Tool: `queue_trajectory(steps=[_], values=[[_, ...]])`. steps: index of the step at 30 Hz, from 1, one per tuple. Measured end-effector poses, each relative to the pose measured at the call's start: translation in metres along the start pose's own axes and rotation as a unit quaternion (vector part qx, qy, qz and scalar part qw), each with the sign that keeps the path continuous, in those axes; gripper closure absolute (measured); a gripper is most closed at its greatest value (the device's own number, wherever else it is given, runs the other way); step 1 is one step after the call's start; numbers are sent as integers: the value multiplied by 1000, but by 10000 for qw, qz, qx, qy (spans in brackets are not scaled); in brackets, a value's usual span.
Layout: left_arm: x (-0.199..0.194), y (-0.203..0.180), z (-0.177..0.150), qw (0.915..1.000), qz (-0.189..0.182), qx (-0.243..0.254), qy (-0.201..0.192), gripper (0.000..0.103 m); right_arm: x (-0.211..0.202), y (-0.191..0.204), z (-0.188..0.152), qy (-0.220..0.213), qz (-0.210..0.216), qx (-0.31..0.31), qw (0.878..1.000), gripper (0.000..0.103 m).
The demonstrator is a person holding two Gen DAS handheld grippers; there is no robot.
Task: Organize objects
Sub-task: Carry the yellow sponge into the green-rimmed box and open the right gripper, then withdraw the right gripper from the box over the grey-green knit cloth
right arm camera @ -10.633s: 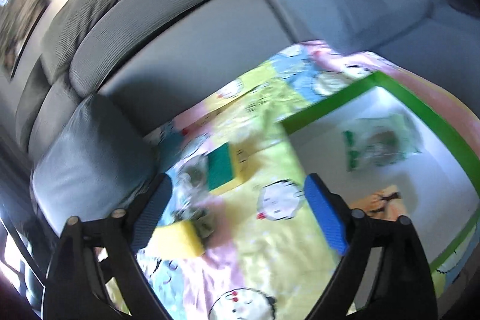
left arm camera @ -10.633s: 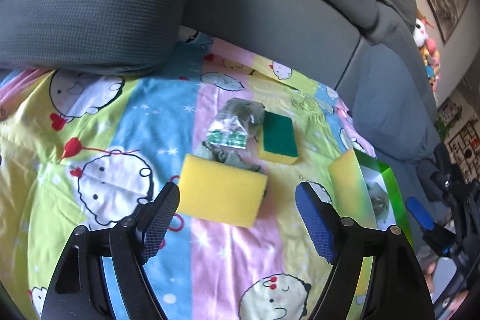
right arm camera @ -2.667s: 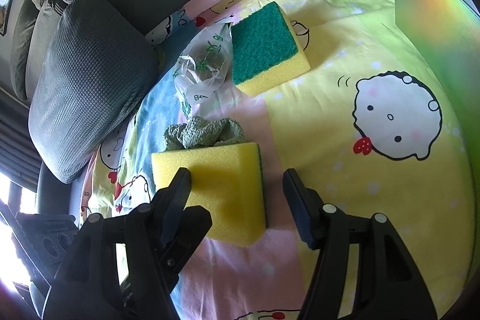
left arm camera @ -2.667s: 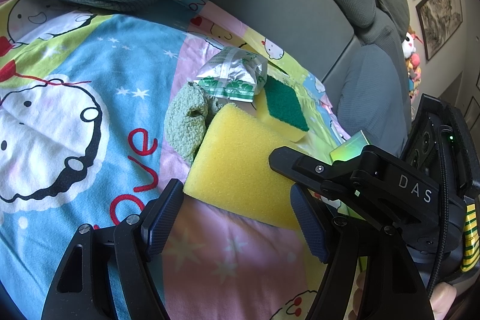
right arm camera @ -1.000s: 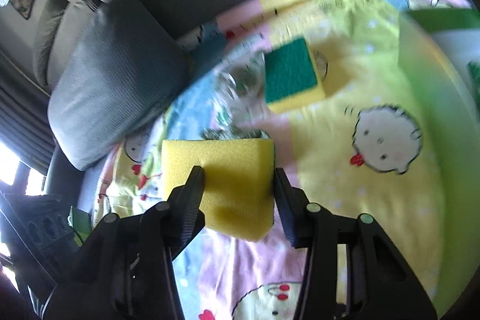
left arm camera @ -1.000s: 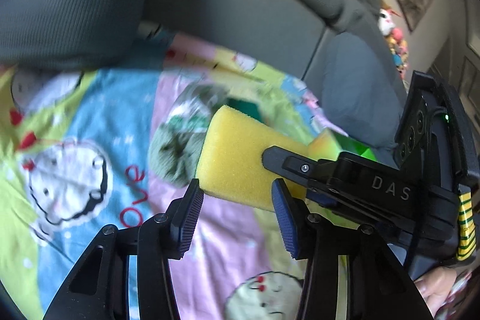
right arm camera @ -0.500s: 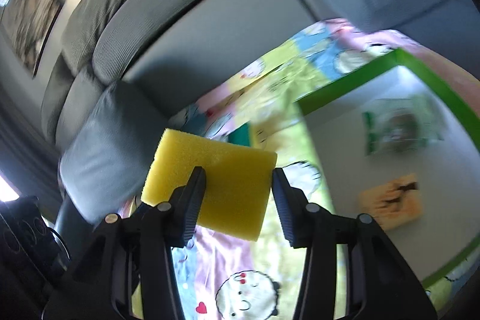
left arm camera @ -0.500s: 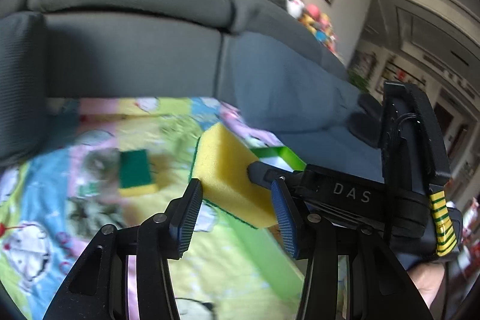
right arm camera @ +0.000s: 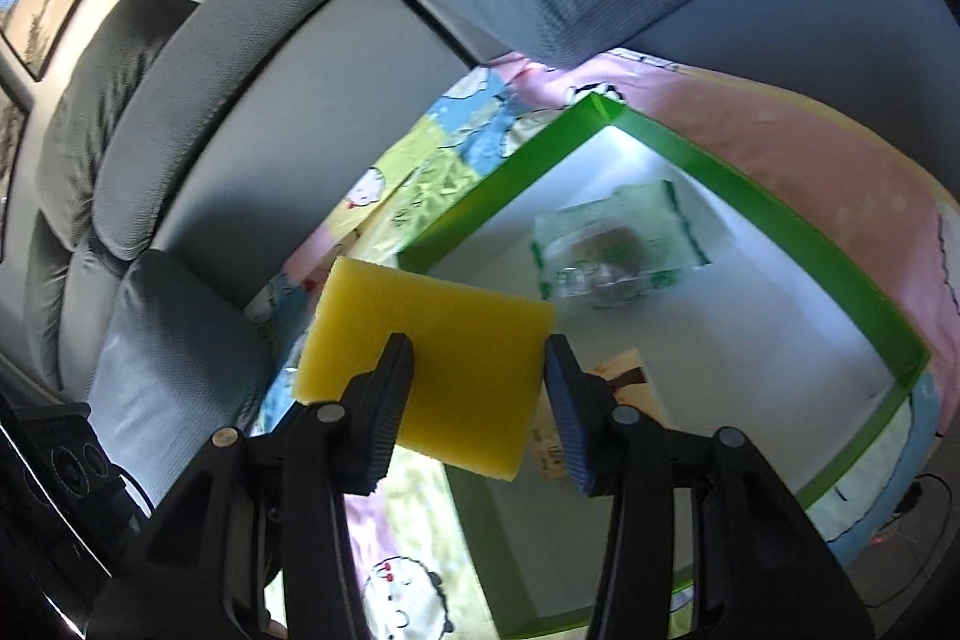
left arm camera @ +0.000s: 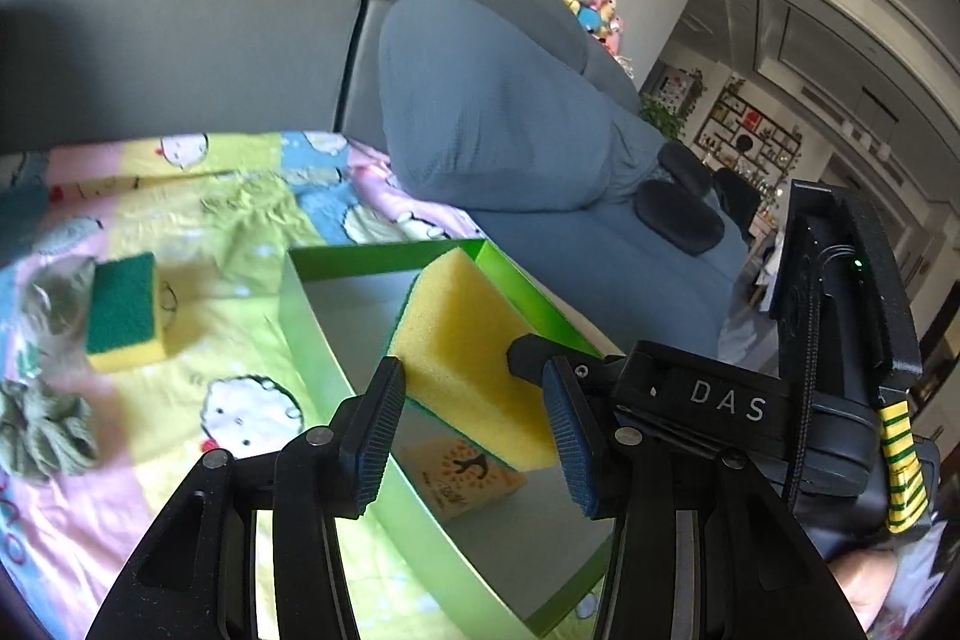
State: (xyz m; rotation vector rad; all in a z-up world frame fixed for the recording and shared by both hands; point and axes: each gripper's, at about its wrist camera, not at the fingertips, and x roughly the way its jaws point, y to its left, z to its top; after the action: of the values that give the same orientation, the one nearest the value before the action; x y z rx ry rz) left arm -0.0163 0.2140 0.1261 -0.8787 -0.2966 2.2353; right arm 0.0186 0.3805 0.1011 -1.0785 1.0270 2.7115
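Note:
A yellow sponge point(left arm camera: 462, 340) with a thin green underside hangs in the air over the green-walled box point(left arm camera: 300, 316). My left gripper point(left arm camera: 469, 391) is shut on it, one pad on each side. My right gripper point(right arm camera: 477, 358) is shut on the same sponge point(right arm camera: 432, 352) from the other end. In the left wrist view its black housing point(left arm camera: 720, 406) reaches in from the right. The box point(right arm camera: 480, 202) has a pale floor. On that floor lie a clear plastic packet point(right arm camera: 612, 250) and a small tan card point(left arm camera: 462, 472).
On the cartoon-print sheet point(left arm camera: 240, 340) left of the box lie a green-topped sponge point(left arm camera: 123, 304), a crumpled green cloth point(left arm camera: 42, 430) and a clear bag point(left arm camera: 51, 292). Grey sofa backs and a grey cushion point(left arm camera: 510, 112) close off the far side.
Both grippers have carried the yellow sponge up and to the right, from above the sheet to above the green box. Both wrists rolled on the way, and the grips stayed closed.

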Motion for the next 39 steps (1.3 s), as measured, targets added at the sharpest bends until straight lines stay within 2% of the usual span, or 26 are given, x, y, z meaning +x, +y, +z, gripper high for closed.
queue_trajectory(steps=[4,8,10,12,17,19,21,22,23,27,29,32,36,39], values=[[8,6,-6,9994,-183,-243,175,55,1,-6,0,-26,-306,111,9995,58],[10,10,-12,9987,-79,-337,371,55,2,-9,-2,-41,-461,202,9987,58],[6,12,-14,9983,-168,-406,376,55,2,-8,-4,-56,-564,214,9982,54],[-1,15,-15,9980,-262,-468,348,55,1,-6,-5,-135,-697,208,9973,40],[-16,19,-13,9990,-57,-399,216,55,-4,4,-8,-321,-802,137,9962,39],[-25,21,-13,9993,91,-332,128,54,-7,10,-9,-380,-770,32,9963,38],[-38,27,-11,9991,304,-306,-53,45,-10,17,-10,-483,-701,-104,9963,35],[-42,30,-11,9988,366,-312,-112,36,-12,21,-11,-536,-646,-174,9963,35],[-51,36,-10,9979,502,-347,-238,34,-13,25,-11,-586,-580,-230,9963,34],[-74,60,-9,9913,1039,-566,-574,34,-16,43,-13,-675,-271,-485,9962,27],[-84,73,-9,9880,1168,-728,-696,34,-15,54,-15,-673,-207,-597,9957,26],[-99,96,-10,9798,1521,-972,-865,34,-10,71,-23,-614,4,-783,9950,22],[-108,118,-13,9674,2097,-1128,-864,34,1,96,-35,-385,318,-1117,9925,21],[-111,130,-16,9620,2289,-1222,-851,34,9,111,-43,-289,391,-1317,9901,21]])
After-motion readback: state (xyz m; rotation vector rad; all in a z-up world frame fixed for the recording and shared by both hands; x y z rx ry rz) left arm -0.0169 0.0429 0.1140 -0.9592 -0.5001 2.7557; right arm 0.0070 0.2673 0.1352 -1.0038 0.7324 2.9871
